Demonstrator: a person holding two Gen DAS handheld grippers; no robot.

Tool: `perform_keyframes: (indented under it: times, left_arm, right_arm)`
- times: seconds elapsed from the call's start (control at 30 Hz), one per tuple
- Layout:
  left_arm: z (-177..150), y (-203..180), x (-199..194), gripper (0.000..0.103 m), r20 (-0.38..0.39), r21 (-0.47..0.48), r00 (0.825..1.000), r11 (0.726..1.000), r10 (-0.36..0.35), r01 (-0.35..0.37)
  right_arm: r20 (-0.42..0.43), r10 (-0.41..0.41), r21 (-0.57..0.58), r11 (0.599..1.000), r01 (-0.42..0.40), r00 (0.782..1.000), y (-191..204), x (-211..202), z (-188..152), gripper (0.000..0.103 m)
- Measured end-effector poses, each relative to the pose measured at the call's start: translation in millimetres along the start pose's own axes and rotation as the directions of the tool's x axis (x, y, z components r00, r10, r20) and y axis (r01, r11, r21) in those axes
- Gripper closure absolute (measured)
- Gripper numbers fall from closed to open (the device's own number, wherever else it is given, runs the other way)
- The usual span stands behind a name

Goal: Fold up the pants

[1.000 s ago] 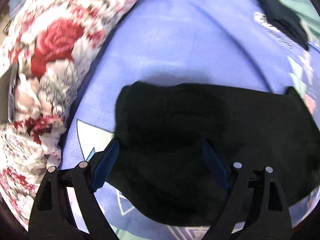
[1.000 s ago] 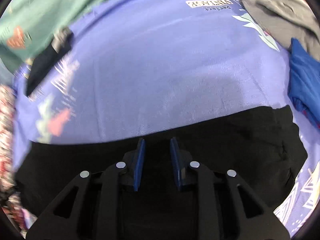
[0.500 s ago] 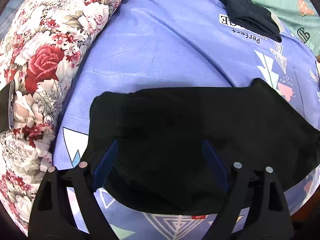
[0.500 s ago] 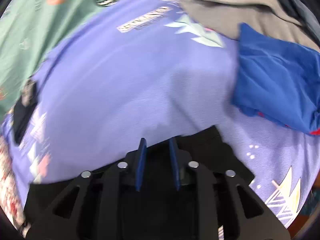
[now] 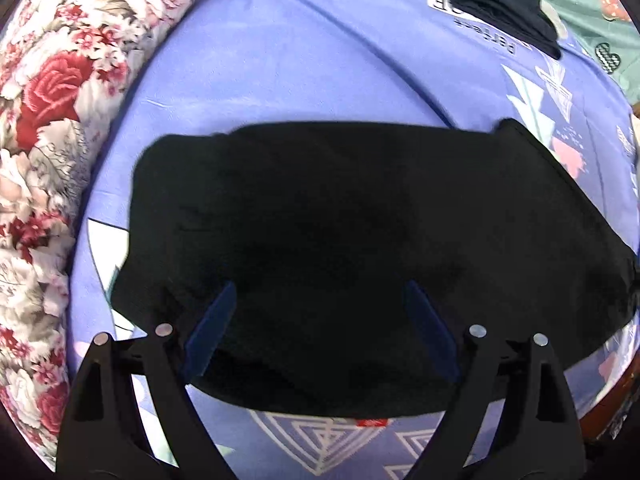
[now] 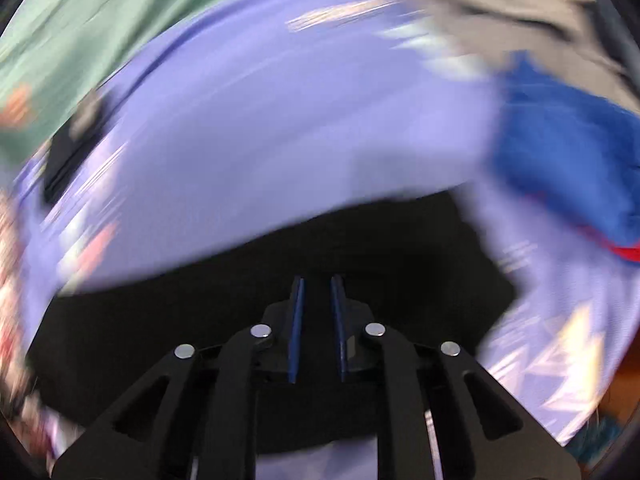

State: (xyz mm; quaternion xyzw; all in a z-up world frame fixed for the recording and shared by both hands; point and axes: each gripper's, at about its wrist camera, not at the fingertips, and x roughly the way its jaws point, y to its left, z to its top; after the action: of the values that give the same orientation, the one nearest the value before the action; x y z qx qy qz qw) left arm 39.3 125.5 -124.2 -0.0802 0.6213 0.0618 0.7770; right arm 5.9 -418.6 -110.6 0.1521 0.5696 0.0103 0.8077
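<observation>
Now the black pants (image 5: 360, 248) lie as a folded slab on the lilac printed bedsheet (image 5: 304, 64), the floral quilt (image 5: 52, 128) just beside their end in the left wrist view.

Changes since a second ago:
- Right gripper (image 6: 318, 280): jaws have just been closing; a narrow gap remains between the blue pads. They hang over the dark cloth, but blur hides whether any fabric is pinched. That view has swung from the pants' edge back over their middle.
- Left gripper (image 5: 320, 292): jaws spread wide as before, nothing between them, poised above the pants. More of the garment's end shows than earlier.

Reading: one fold looks done; both tools seem to be repositioning for the next, likely end over end.

Blue garment (image 6: 568, 168) and grey garment (image 6: 500, 12) sit apart, uninvolved.
</observation>
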Motion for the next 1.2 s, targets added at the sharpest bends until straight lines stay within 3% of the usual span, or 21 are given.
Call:
perform_keyframes:
  times: [0.07,0.13,0.17,0.23,0.27,0.33,0.37,0.47,0.5,0.63,0.8,0.97,1.03,1.07,1.1,1.13,1.2]
  left_arm:
    - [-3.6,-5.7,-1.4,0.014,0.003,0.028,1.000,1.000,0.010,-0.010]
    - [-6.9,-8.9,-2.8,0.013,0.008,0.053,1.000,0.998,0.021,-0.022]
    - [-8.2,-9.4,-3.2,0.013,0.010,0.062,1.000,0.998,0.024,-0.024]
    - [-9.8,-7.1,-1.9,0.012,0.007,0.065,0.999,0.997,0.035,-0.036]
    - [-9.9,-4.2,0.2,0.012,0.002,0.059,0.999,0.997,0.050,-0.050]
    - [-9.8,3.1,5.4,0.012,-0.014,0.039,0.997,0.996,0.082,-0.081]
    - [-10.0,6.1,6.6,0.012,-0.021,0.028,0.996,0.996,0.087,-0.087]
    - [-11.4,14.9,10.4,0.012,-0.041,-0.005,0.996,0.997,0.082,-0.082]
    - [-11.9,15.9,11.0,0.012,-0.044,-0.006,0.996,0.997,0.080,-0.080]
    - [-13.4,13.9,10.8,0.012,-0.039,0.003,0.996,0.997,0.079,-0.079]
    - [-18.7,11.1,14.1,0.012,-0.043,0.012,0.996,0.997,0.076,-0.076]
    - [-24.5,20.8,16.3,0.012,-0.049,-0.001,0.997,0.998,0.056,-0.057]
    - [-25.9,20.2,16.2,0.012,-0.046,0.003,0.997,0.998,0.060,-0.060]
    - [-26.4,20.1,16.2,0.012,-0.046,0.003,0.997,0.998,0.061,-0.061]
    - [-24.4,20.3,16.6,0.012,-0.046,0.003,0.997,0.998,0.060,-0.060]
    - [-24.5,20.5,16.7,0.012,-0.045,0.003,0.997,0.998,0.059,-0.059]
    - [-21.2,21.2,17.1,0.012,-0.048,0.004,0.997,0.998,0.055,-0.055]
  right_arm:
    - [-0.061,0.047,-0.077,0.996,-0.052,0.997,21.0,4.2,-21.5,0.086]
    - [-0.112,0.034,-0.119,0.992,-0.047,0.993,27.9,13.4,-35.4,0.080]
    - [-0.128,0.000,-0.122,0.992,-0.016,0.992,25.2,18.8,-41.1,0.077]
    - [-0.103,0.028,-0.071,0.997,-0.035,0.994,10.7,15.8,-44.1,0.080]
    - [-0.093,0.006,-0.041,0.999,-0.010,0.996,5.8,13.2,-41.1,0.080]
    - [-0.045,-0.134,0.018,0.991,0.135,0.990,-10.1,0.6,-37.6,0.079]
    - [-0.032,-0.136,0.041,0.990,0.137,0.990,-14.5,-6.6,-36.4,0.078]
    - [-0.068,0.005,-0.029,1.000,-0.007,0.998,4.4,-13.7,-44.1,0.074]
    - [-0.099,0.037,-0.104,0.993,-0.047,0.994,23.1,-12.2,-50.9,0.068]
    - [-0.188,0.130,-0.291,0.939,-0.181,0.974,83.9,-1.2,-78.4,0.061]
    - [-0.176,0.049,-0.422,0.899,-0.120,0.983,114.0,20.8,-81.9,0.057]
    - [-0.174,0.037,-0.457,0.882,-0.114,0.984,106.5,26.3,-74.4,0.056]
    - [-0.176,0.023,-0.485,0.868,-0.107,0.984,106.2,23.6,-75.1,0.058]
    - [-0.177,0.021,-0.483,0.869,-0.106,0.984,107.1,25.1,-72.9,0.065]
    - [-0.181,0.022,-0.468,0.878,-0.105,0.983,103.9,24.5,-71.5,0.086]
    - [-0.188,0.026,-0.455,0.884,-0.111,0.982,100.4,23.5,-70.0,0.097]
    - [-0.186,0.059,-0.430,0.893,-0.135,0.981,97.0,17.5,-65.3,0.102]
